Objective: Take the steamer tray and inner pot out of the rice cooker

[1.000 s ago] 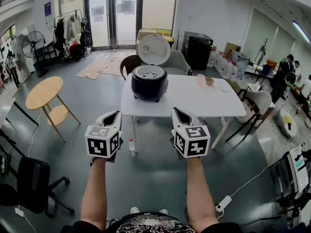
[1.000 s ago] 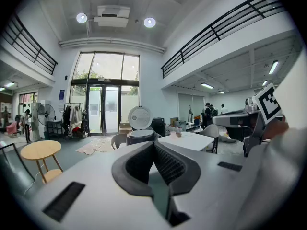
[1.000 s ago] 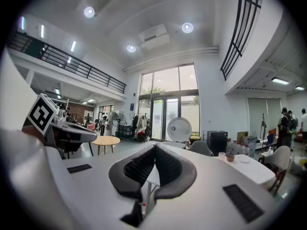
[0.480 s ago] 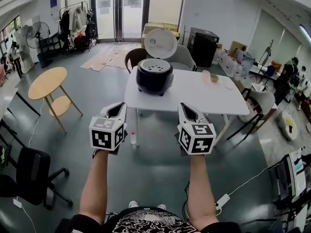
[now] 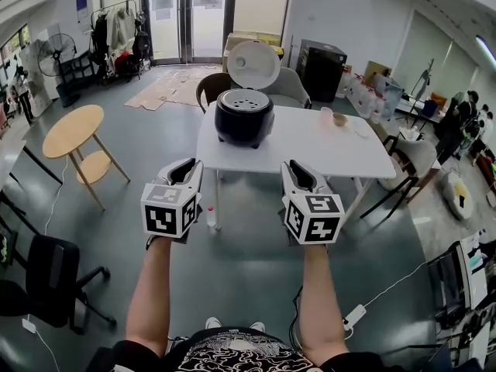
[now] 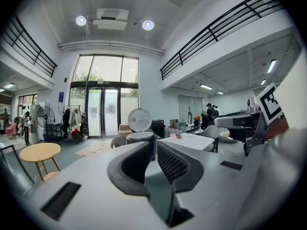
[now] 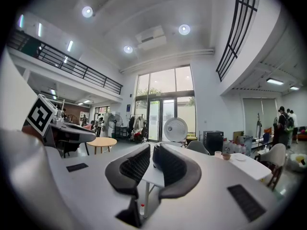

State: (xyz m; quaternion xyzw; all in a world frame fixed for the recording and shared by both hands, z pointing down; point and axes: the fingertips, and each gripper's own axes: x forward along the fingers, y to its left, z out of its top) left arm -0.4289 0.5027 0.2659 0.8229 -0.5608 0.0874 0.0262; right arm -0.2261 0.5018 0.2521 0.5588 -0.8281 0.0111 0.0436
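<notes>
The black rice cooker (image 5: 244,121) stands at the left end of the white table (image 5: 310,146), its white lid (image 5: 253,64) raised. The perforated steamer tray (image 5: 243,99) lies in its top; the inner pot is hidden below it. My left gripper (image 5: 183,172) and right gripper (image 5: 295,170) hover side by side well short of the table, over the floor. In the left gripper view the cooker (image 6: 144,139) shows beyond the left gripper (image 6: 155,146). The right gripper (image 7: 151,152) faces the lid (image 7: 175,128). Both pairs of jaws have just been opening to a narrow gap, with nothing between them.
A round wooden side table (image 5: 74,134) stands at the left and a black office chair (image 5: 39,293) at the near left. A small bottle (image 5: 210,217) stands on the floor by a table leg. A cup and bowl (image 5: 338,119) sit on the table. Chairs stand behind and to the right (image 5: 403,169).
The head view has shifted a little, so the table and cooker sit slightly further right in the picture. Both grippers keep their places in front of me.
</notes>
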